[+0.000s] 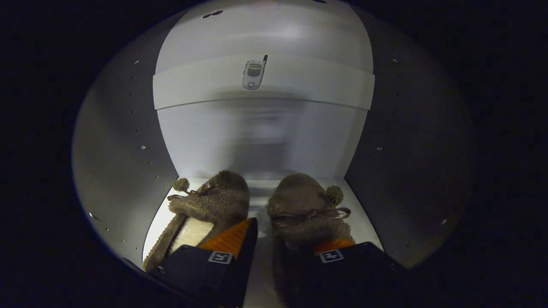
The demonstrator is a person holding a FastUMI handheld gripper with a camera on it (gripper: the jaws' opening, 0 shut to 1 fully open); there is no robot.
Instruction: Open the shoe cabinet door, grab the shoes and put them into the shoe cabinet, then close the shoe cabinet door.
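I am looking into the white shoe cabinet (128,141). Two brown fuzzy slippers with bows and pompoms rest side by side on its floor (259,188), toes toward the back wall. My gripper (291,237) is open. One finger lies over the heel opening of the left slipper (214,203), the other over the heel of the right slipper (304,201). A strip of white floor shows between the two slippers. Neither slipper looks squeezed, though the fingers hide both heels.
A white shelf (325,87) crosses the cabinet above the slippers, with a small flip-phone shape (254,73) on its front edge. Grey side walls (398,162) with rows of small holes close in on both sides. The back wall stands just beyond the toes.
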